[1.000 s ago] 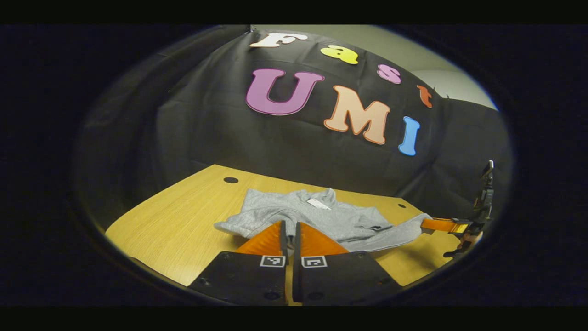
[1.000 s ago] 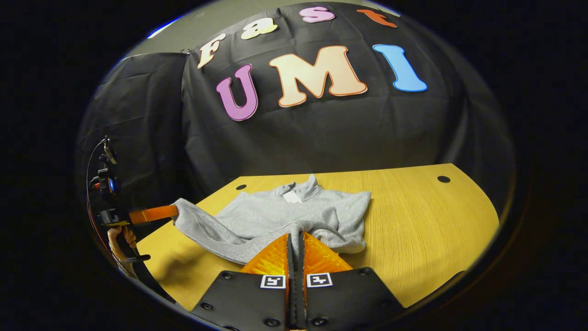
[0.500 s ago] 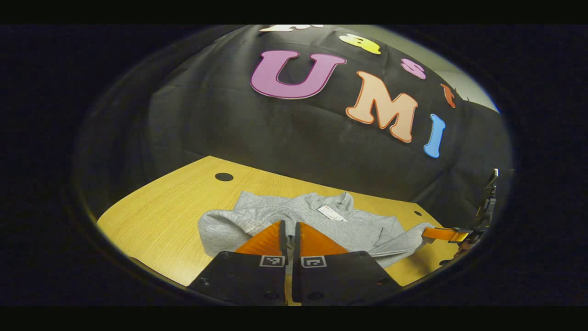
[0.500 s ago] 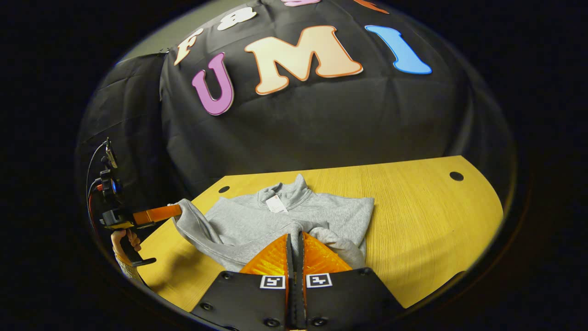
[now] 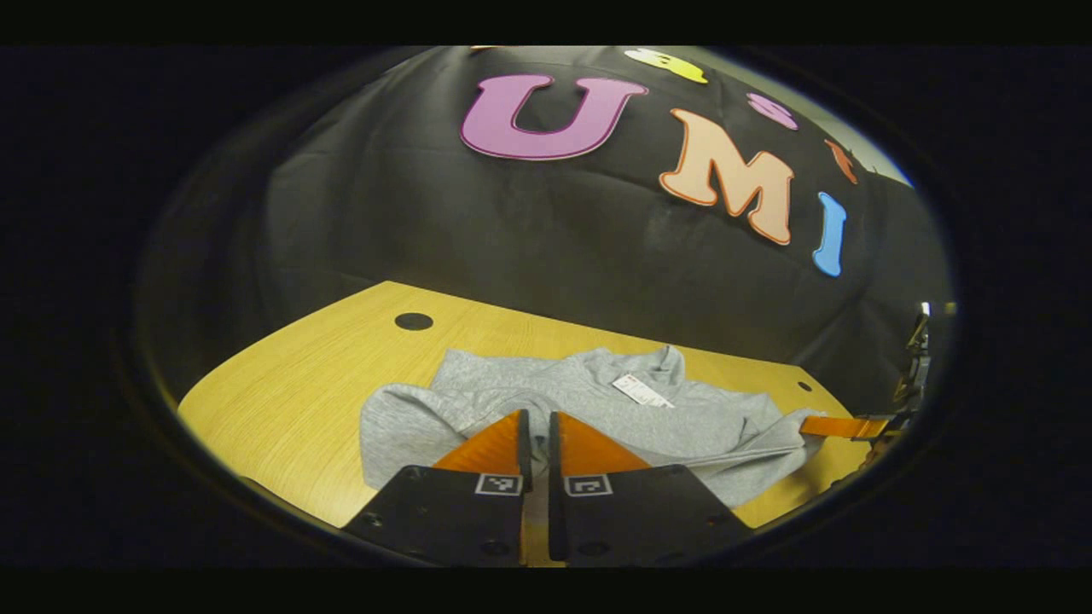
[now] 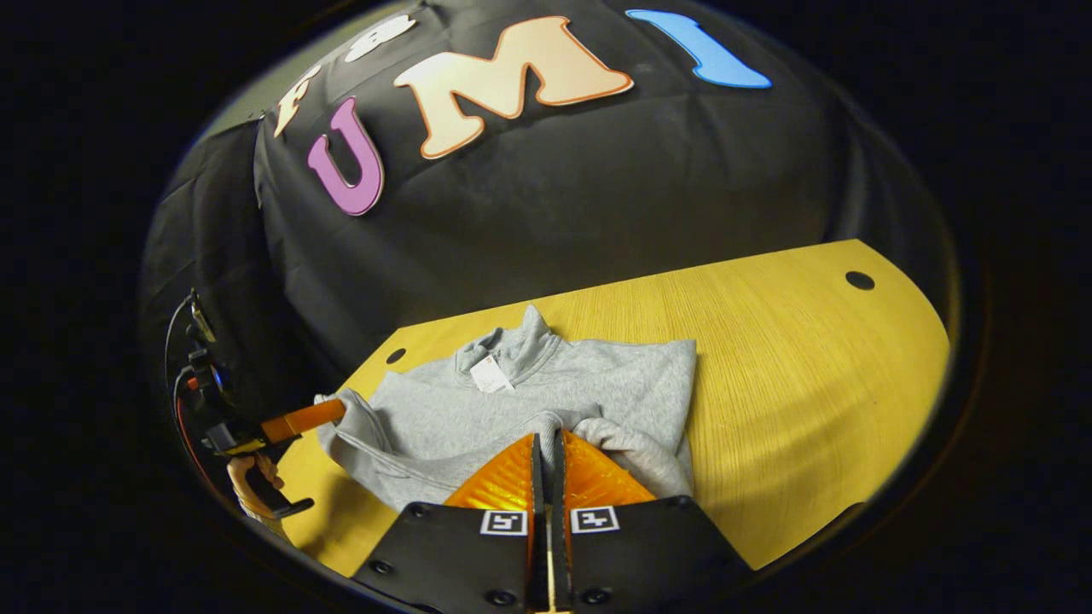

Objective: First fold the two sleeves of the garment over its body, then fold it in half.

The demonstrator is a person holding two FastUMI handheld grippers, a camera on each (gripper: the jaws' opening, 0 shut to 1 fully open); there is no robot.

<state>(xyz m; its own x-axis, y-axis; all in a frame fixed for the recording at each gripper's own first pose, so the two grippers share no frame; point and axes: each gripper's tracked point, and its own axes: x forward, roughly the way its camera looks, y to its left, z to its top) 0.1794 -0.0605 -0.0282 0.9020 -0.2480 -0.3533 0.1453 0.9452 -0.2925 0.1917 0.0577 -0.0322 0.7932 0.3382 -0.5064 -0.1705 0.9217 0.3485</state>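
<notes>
Carrying cloth toward the white neck tag [image 6: 488, 373], my left gripper [image 5: 534, 424] and right gripper [image 6: 546, 443] each pinch the soft grey sweatshirt [image 6: 546, 392] on the yellow wooden table [image 6: 810, 367]. Both have moved closer to the tag, so I think the fold is nearly done.

The garment [image 6: 546, 388] I work on is soft matt grey cloth with a fleecy, slightly rough knit and a small paper tag [image 6: 488, 373] at its collar. The table [image 6: 793, 358] under it is smooth wood-grain with a low sheen.
</notes>
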